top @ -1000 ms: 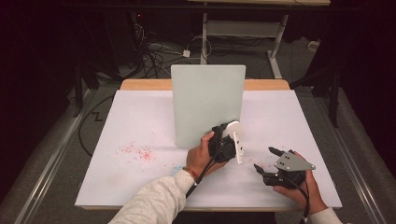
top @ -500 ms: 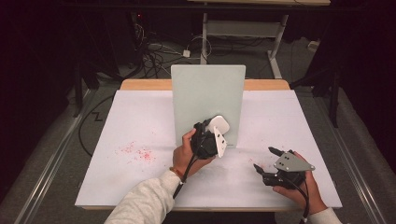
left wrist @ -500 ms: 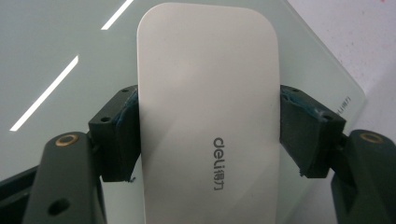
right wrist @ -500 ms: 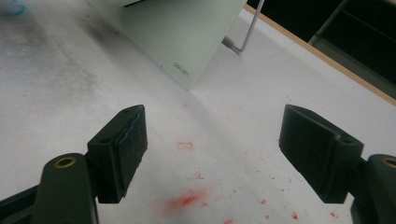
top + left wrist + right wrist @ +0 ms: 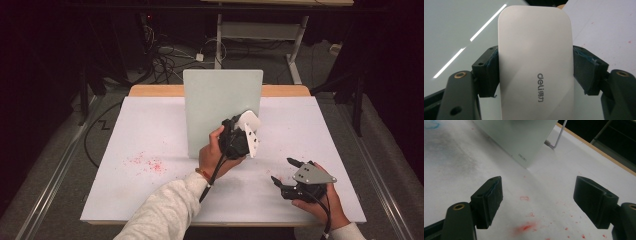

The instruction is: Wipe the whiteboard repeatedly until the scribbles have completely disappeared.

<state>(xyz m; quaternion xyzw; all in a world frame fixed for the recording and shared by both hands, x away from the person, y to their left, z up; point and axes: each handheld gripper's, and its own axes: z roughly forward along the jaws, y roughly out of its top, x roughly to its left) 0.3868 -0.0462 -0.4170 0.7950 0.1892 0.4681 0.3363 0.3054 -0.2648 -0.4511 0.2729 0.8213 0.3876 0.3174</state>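
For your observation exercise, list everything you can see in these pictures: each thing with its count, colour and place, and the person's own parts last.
Eraser: one, white, marked deli, clamped between the left gripper's jaws, in front of the board.
Board: one, pale green, upright at the middle of the table.
Table: one, white top with a wooden far edge.
Red specks: a scatter on the table left of the board; more under the right gripper.
Cables: several, dark, on the floor behind the table.
Left gripper: one, black, raised near the board's lower right.
Right gripper: one, black, jaws apart, low over the table's near right.
Sleeves: pale grey, at the bottom edge.
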